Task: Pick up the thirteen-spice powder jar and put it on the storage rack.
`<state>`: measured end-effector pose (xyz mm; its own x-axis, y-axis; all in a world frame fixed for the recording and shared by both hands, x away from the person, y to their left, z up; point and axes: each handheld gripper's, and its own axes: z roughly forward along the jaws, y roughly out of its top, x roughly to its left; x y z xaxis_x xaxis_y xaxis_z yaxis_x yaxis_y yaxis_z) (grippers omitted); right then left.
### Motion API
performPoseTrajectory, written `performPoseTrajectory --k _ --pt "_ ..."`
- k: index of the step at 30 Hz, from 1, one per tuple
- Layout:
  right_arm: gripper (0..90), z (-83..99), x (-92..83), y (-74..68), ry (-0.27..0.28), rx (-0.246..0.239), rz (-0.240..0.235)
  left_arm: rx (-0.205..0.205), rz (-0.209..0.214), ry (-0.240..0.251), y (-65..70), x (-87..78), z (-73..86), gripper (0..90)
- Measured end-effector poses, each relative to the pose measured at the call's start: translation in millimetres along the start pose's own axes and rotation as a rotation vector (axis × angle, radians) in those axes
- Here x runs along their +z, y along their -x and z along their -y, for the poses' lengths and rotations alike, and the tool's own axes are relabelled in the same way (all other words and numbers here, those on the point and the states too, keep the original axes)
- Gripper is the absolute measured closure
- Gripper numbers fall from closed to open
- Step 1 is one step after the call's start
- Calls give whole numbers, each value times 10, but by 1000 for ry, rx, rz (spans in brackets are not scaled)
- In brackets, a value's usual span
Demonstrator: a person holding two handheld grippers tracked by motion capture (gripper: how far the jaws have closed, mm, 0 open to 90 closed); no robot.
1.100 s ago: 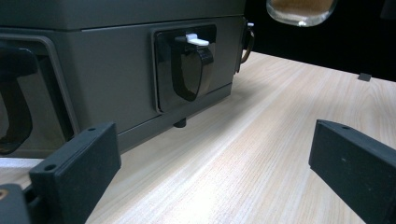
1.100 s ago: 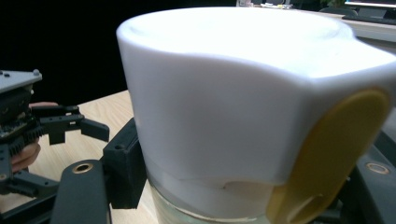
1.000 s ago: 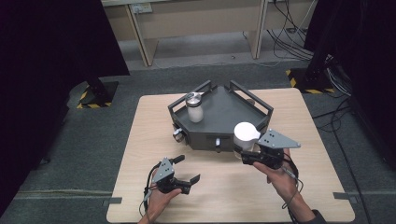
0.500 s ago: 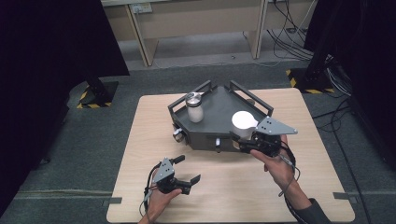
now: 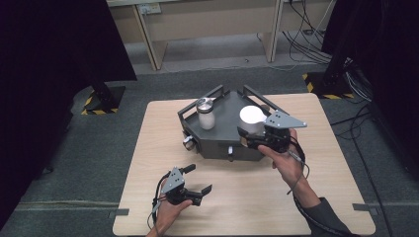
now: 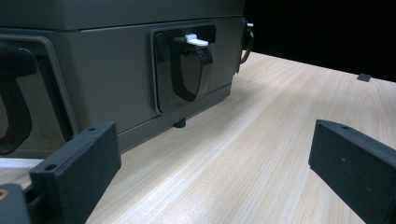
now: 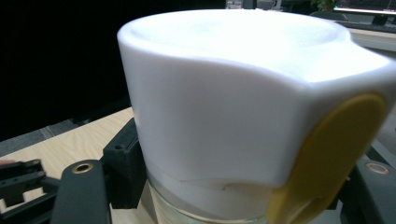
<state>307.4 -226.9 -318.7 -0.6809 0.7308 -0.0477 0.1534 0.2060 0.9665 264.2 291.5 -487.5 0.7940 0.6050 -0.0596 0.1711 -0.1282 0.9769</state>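
A jar with a white lid (image 5: pixel 252 117) is held over the right part of the dark grey tray (image 5: pixel 225 140), with my right gripper (image 5: pixel 249 134) shut on its glass body below the lid. In the right gripper view the white lid with a yellow tab (image 7: pixel 243 93) looms close between the black jaws of the right gripper (image 7: pixel 233 196). A second jar with a metal lid (image 5: pixel 206 113) stands upright in the tray at the left. My left gripper (image 5: pixel 199 178) rests open on the table in front of the tray, nothing between its fingers (image 6: pixel 74 172).
The tray has raised handle rails at its back corners (image 5: pixel 257 96) and knobs on its front wall (image 5: pixel 188 142). A black latch with a white tab (image 6: pixel 189 65) shows on the tray's side wall in the left gripper view. Bare wooden table (image 5: pixel 247 202) lies in front.
My right gripper has carried the white-lidded jar up and farther in over the tray, from its front right edge. The left gripper has stayed where it was.
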Motion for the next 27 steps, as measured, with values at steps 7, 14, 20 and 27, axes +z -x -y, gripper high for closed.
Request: performPoseTrajectory --k 7,14,20,27 --pt "304 -24 147 39 -19 8 29 0 2 0 2 6 1 16" --pt "304 -45 288 99 -37 18 67 1 4 0 1 6 -1 17" --pt "304 -73 421 105 -52 8 103 0 4 -1 2 7 1 17" --pt "304 -55 549 118 -60 13 128 -2 3 -3 0 12 5 17"
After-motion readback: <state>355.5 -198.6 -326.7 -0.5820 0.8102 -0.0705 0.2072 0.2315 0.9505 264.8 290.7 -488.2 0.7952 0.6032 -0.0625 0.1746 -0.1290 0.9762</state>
